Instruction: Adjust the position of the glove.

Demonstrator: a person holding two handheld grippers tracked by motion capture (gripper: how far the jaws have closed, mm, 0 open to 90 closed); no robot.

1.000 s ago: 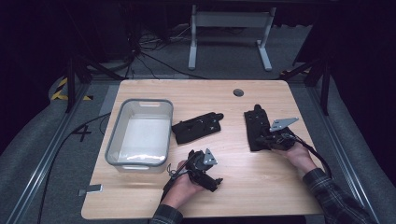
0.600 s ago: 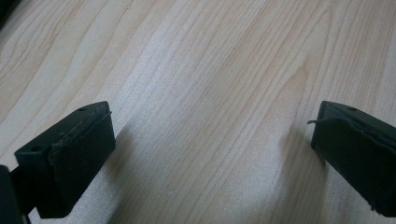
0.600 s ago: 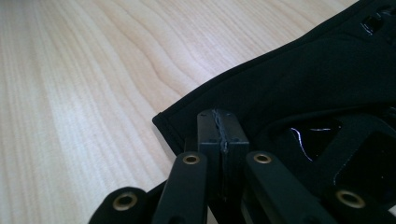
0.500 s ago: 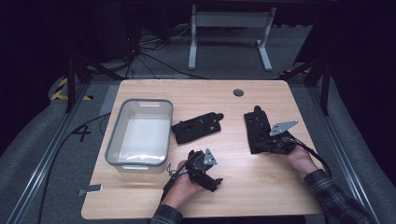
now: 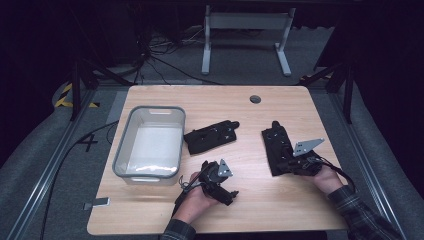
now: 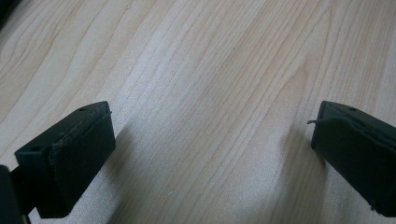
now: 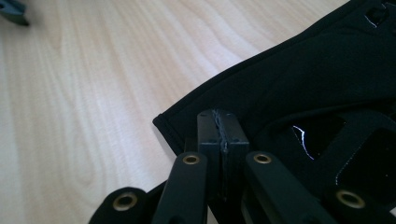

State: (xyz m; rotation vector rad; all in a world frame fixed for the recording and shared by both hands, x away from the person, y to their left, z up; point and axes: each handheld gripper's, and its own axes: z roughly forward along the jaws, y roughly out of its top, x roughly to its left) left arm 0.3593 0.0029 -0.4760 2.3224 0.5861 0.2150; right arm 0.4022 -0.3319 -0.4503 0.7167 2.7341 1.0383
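Two black gloves lie on the desk (image 5: 280, 102): one glove (image 5: 211, 136) at centre beside the clear tub (image 5: 150, 144), the other glove (image 5: 276, 145) right of centre, its near edge under the right gripper (image 5: 289, 164), fingers pressed together. Left gripper (image 5: 220, 187), lower centre, rests on bare wood, fingers spread.

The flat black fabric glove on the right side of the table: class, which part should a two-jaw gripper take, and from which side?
Take the flat black fabric glove by its thin near edge, coming in low from the person's side. It lies flat on the wooden table, so only an edge fits between jaws. The right gripper is already shut there.
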